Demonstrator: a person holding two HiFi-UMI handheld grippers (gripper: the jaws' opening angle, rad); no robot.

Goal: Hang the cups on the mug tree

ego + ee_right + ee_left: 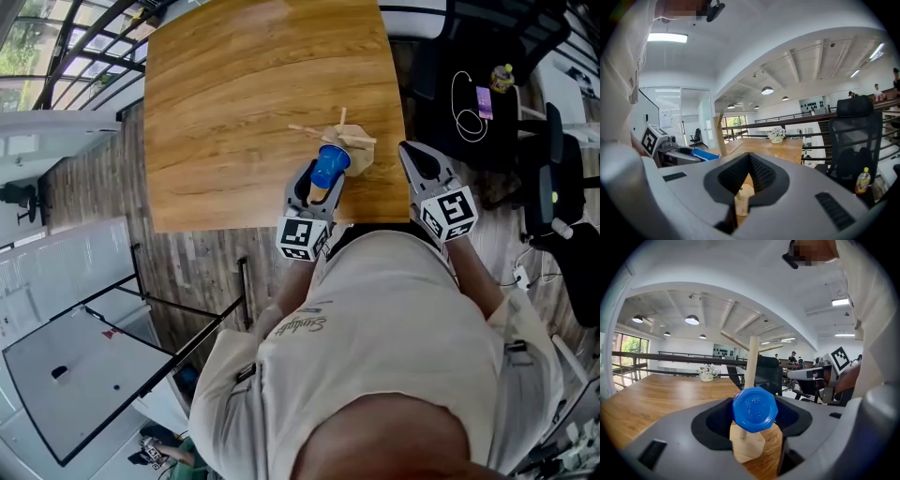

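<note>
Leftmost, the left tool [317, 185] was clenched on the blue cup [331, 165], its jaws pressed against the cup's sides and the cup's base facing back toward the tool's camera. The cup hung above the near right part of the table [234, 112], just beside the wooden tree [354, 141], on its near left side. It looked like hard plastic: probably light, stiff and somewhat slick. A hold across the body, as here, should serve if it is firm enough to stop the cup twisting as it slips onto a peg. No handle showed in any view. The tree itself seemed light and might tip if nudged. Farther right, the right tool [412, 157] was clamped shut on nothing, poised near the tree's right side.
</note>
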